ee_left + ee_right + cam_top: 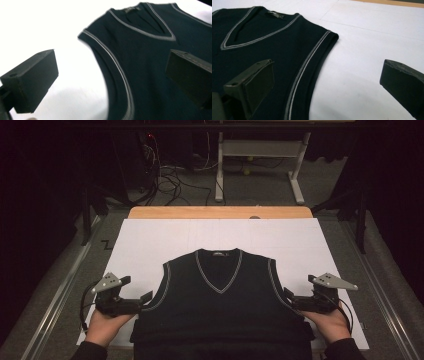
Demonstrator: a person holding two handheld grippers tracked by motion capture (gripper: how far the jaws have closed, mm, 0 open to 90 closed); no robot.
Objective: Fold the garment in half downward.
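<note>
Two grippers flank a dark sleeveless vest (220, 305) with pale trim, lying flat and face up on a white sheet (150, 245) that covers the desk (220, 212). The left gripper (145, 299) sits just beside the vest's left armhole, the right gripper (289, 296) just beside the right armhole. Both have their jaws spread wide with nothing between them. The vest's hem reaches the near desk edge. Bare white sheet lies open beyond the collar and on both sides. Past the far edge, cables (170, 177) and a white frame (260, 150) stand on the floor.
</note>
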